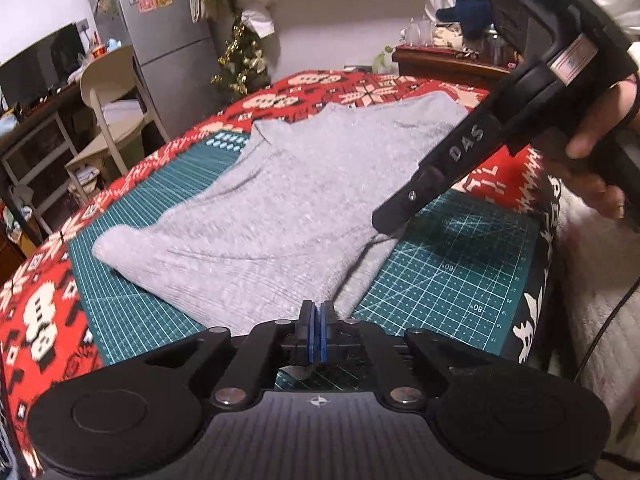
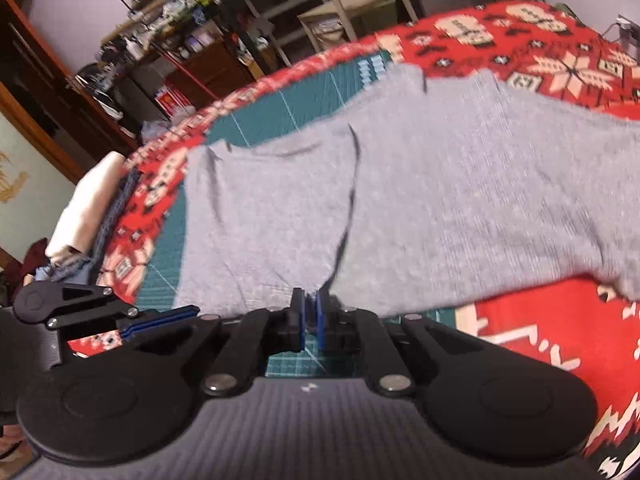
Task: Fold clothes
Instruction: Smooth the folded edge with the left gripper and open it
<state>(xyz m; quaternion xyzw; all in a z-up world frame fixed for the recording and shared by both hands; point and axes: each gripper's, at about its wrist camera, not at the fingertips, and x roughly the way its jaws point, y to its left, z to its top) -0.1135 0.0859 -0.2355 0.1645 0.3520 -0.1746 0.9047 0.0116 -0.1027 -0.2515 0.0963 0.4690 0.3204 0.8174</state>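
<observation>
A grey knit garment (image 1: 256,208) lies spread on a green cutting mat (image 1: 452,264) over a red patterned blanket (image 1: 36,312). At the bottom of the left wrist view, my left gripper (image 1: 319,316) has its blue pads pressed together on the garment's near edge. My right gripper (image 1: 386,228) reaches in from the upper right and pinches the same edge further along. In the right wrist view, the right gripper (image 2: 308,314) is shut on a bunched bit of the grey garment (image 2: 460,184). The left gripper (image 2: 160,317) is at the cloth's lower left corner.
A person's hand (image 1: 588,160) holds the right gripper's handle. A stack of folded clothes (image 2: 88,208) sits at the blanket's left edge. Beyond the table stand a cream chair (image 1: 108,112), a fridge (image 1: 160,40), a small Christmas tree (image 1: 242,60) and cluttered shelves (image 2: 168,20).
</observation>
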